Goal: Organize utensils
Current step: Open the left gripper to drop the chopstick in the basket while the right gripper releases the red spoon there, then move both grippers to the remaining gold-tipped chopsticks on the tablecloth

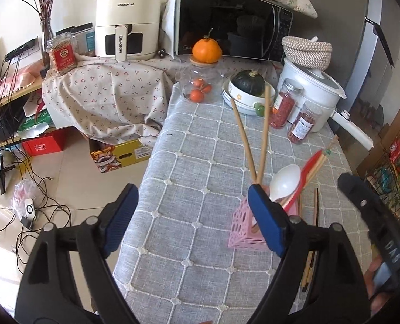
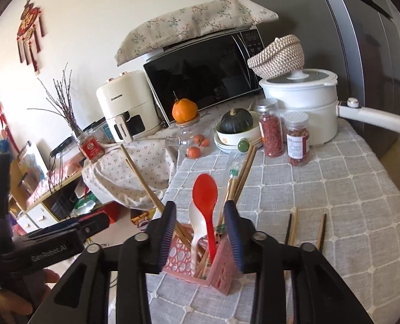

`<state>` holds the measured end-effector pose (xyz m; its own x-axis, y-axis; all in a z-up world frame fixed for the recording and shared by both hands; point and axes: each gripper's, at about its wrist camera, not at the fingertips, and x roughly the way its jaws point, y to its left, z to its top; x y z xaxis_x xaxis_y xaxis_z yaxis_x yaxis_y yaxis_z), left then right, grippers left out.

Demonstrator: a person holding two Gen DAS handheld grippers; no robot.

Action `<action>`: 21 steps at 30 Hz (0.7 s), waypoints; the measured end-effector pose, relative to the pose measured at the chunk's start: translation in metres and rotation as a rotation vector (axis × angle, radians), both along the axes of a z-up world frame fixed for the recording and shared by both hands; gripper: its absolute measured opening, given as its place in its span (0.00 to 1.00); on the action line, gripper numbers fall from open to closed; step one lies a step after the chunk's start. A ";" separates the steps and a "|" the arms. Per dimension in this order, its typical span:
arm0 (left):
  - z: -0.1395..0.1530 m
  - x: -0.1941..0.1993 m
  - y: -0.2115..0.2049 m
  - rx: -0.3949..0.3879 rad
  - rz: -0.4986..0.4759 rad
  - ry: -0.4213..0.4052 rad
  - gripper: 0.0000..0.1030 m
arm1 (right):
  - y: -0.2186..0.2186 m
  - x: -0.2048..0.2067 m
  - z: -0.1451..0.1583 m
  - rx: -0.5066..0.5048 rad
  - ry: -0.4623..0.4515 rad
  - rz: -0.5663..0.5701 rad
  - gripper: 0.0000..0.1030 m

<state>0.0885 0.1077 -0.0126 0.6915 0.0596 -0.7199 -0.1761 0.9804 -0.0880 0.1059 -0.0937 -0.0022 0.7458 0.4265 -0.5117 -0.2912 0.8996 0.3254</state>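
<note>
A pink perforated utensil holder stands on the grey checked tablecloth. It holds a red spoon, a white spoon and several wooden chopsticks. My right gripper is open just above the holder; the red spoon's bowl rises between its fingers, free of the pads. My left gripper is wide open with nothing in it, and its right finger partly covers the holder. Two chopsticks lean out of the holder. Loose chopsticks lie on the cloth to the holder's right.
At the back of the table stand stacked bowls with a dark squash, a glass jar of oranges, two spice jars, a white pot and a microwave. The table's left edge drops to a floor with cables.
</note>
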 end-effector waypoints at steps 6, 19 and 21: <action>-0.005 -0.005 -0.018 -0.012 -0.074 0.029 0.82 | -0.032 -0.002 0.020 -0.099 0.002 -0.047 0.55; -0.022 -0.022 -0.073 0.007 -0.255 0.110 0.83 | -0.103 0.017 -0.027 -0.149 0.347 -0.106 0.67; -0.025 -0.025 -0.080 0.020 -0.275 0.118 0.83 | -0.109 0.016 -0.032 -0.165 0.381 -0.111 0.68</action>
<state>0.0637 0.0273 -0.0375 0.5956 -0.1031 -0.7967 0.0884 0.9941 -0.0626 0.1214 -0.2027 -0.0340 0.5271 0.2434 -0.8142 -0.0766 0.9678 0.2398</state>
